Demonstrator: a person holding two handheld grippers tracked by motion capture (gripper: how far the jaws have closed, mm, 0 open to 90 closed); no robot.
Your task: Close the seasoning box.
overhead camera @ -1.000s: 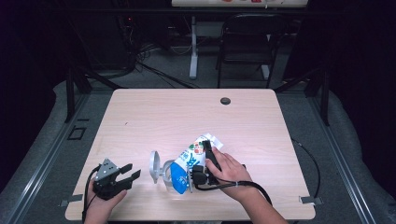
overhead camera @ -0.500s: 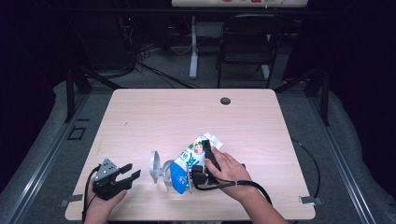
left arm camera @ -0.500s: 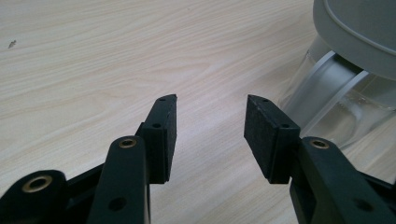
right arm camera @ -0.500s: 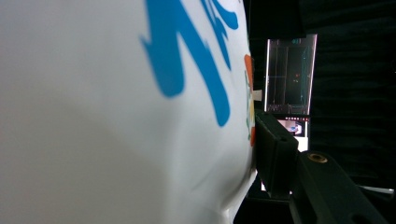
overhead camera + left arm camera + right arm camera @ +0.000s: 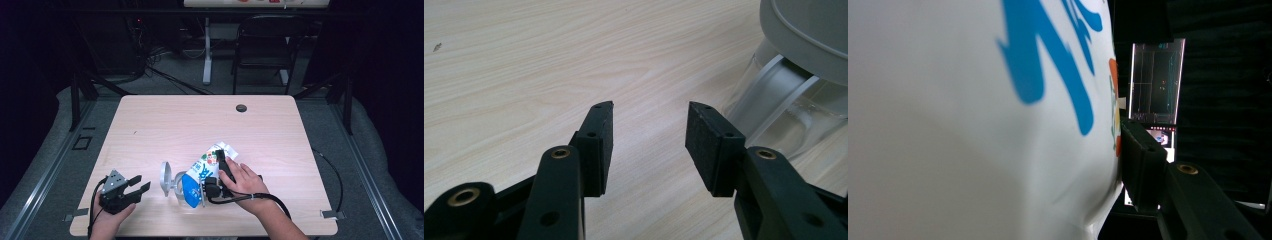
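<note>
Figure: pouring stage, high view. My right gripper (image 5: 216, 176) is clamped on the white-and-blue carton (image 5: 199, 175), which lies tipped toward 8 o'clock near the front edge of the table (image 5: 200, 120), its lower end against the clear glass jar (image 5: 176, 186). The jar's grey lid (image 5: 164, 176) stands hinged open at 9 o'clock of the jar. In the right gripper view one pad (image 5: 1140, 165) presses the carton wall (image 5: 973, 125). My left gripper (image 5: 131, 186) rests at 9 o'clock of the jar, apart from it, jaws moderately spread and empty; its own view shows the jar (image 5: 794, 110) just beyond the jaw tips. I judge the step in hand to be the pour; next, I should steady the jar with the left gripper.
</note>
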